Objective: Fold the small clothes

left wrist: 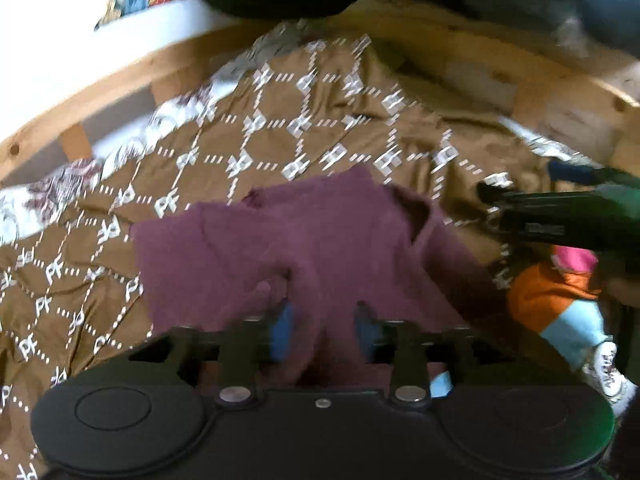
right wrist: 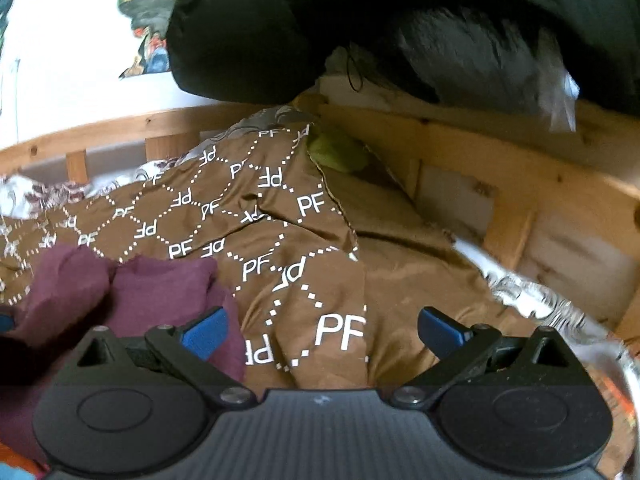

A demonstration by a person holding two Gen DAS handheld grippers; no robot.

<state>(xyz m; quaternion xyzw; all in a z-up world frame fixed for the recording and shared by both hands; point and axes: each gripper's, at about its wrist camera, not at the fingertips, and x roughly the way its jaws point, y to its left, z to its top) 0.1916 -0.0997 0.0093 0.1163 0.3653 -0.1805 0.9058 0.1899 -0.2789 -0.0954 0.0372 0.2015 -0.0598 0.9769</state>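
A small maroon garment (left wrist: 320,236) of soft, matte knit is seen lying rumpled on a brown bedspread (left wrist: 224,148), with a fold of it raised and bunched toward the near edge. That fold is pinched by the left gripper (left wrist: 324,330), whose blue-padded jaws are drawn close together on the cloth; the gripper is held low and pointed forward over the bed. In the right wrist view the same garment (right wrist: 132,296) is found at the lower left, just beside the left fingertip of the right gripper (right wrist: 320,330). The jaws of the right gripper are spread wide apart and nothing is held between them; it is hovered above the bedspread (right wrist: 280,240). The bedspread is a smooth, slightly glossy fabric, creased, printed with white "PF" letters joined by dotted diamond lines. A pale wooden bed frame (right wrist: 500,152) is seen curving behind it. An orange, pink and light-blue cloth (left wrist: 560,304) lies to the right.
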